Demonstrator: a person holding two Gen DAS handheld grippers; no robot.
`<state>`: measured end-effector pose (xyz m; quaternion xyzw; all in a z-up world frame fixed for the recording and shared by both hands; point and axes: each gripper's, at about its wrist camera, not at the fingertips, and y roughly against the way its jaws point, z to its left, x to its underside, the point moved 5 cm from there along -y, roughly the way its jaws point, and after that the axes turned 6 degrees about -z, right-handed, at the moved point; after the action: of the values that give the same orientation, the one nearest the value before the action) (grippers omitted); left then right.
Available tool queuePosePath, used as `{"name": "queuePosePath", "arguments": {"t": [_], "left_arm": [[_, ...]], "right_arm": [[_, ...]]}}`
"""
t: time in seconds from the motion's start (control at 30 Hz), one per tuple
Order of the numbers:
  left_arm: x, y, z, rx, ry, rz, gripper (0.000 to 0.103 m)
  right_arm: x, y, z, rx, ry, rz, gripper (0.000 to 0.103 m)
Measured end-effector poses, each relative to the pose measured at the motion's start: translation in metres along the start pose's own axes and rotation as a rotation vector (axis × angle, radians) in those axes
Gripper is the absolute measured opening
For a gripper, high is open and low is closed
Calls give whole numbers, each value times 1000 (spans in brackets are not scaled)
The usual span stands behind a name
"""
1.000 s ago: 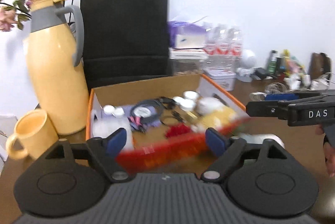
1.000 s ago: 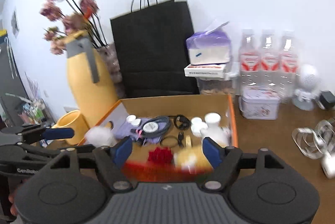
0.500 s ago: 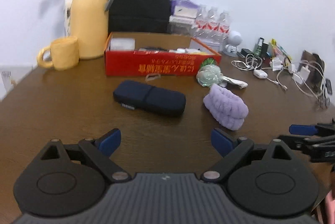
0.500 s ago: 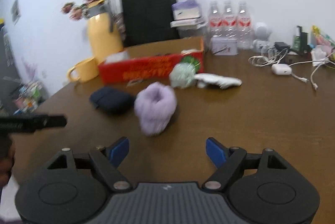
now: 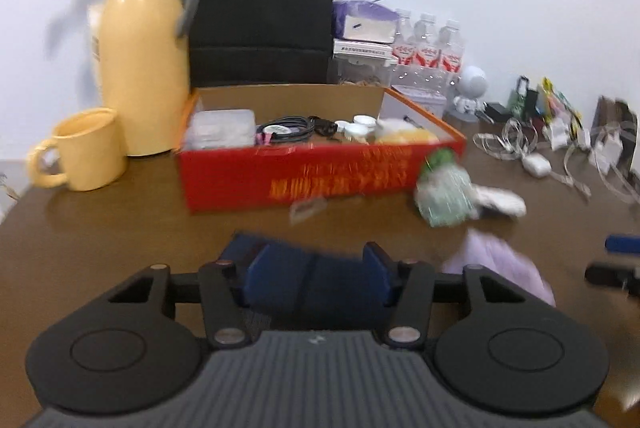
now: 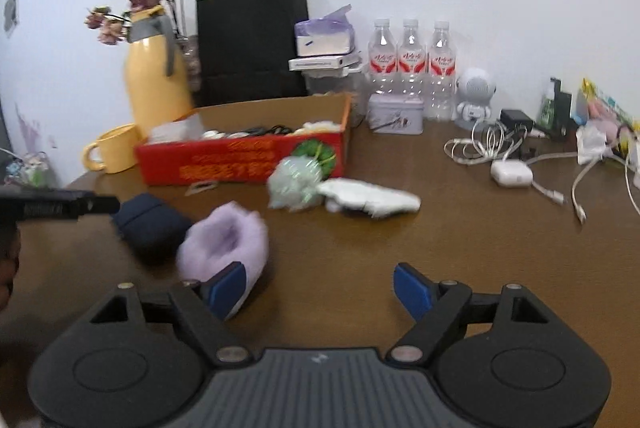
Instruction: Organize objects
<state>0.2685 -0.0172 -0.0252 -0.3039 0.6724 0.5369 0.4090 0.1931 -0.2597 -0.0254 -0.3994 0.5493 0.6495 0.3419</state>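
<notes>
A dark blue zip case (image 5: 316, 280) lies on the brown table between the fingers of my left gripper (image 5: 318, 274), whose blue pads sit at its two sides. The case also shows in the right wrist view (image 6: 150, 224). A fluffy lilac cloth (image 6: 226, 242) lies beside it, just ahead of the left finger of my open, empty right gripper (image 6: 320, 288). A red cardboard box (image 5: 320, 172) holding cables and small jars stands behind. A green-white mesh bundle (image 6: 298, 182) and a white cloth (image 6: 370, 198) lie in front of it.
A yellow jug (image 5: 144, 68) with flowers and a yellow mug (image 5: 86, 150) stand left of the box. A black paper bag (image 6: 252, 40), three water bottles (image 6: 412, 68), a tin (image 6: 396, 112) and white cables with chargers (image 6: 508, 164) line the back and right.
My left gripper has moved forward and down onto the dark blue case and narrowed around it. My right gripper has moved forward to the lilac cloth.
</notes>
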Motion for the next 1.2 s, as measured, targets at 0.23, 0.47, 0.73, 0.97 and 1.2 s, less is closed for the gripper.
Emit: {"name": "queuePosePath", "arguments": {"t": [0.23,0.47,0.73,0.97,1.2], "left_arm": [[-12,-113,1,-154,-145,91,49],[-5,-127,-3,-11,-86,114,6],[-10,-91,-13,-15,-77,68,5],[-15,0,-16,-12,13,-49,5],[5,90,-14,13,90,-102,5]], "right_arm": [[-37,-88,2,-24,110,14,74],[-58,-150,26,-151,147,13,71],[-51,-157,40,-176,132,11,39],[-54,-69,31,-219,21,-67,40],[-28,8,45,-229,6,-51,40]]}}
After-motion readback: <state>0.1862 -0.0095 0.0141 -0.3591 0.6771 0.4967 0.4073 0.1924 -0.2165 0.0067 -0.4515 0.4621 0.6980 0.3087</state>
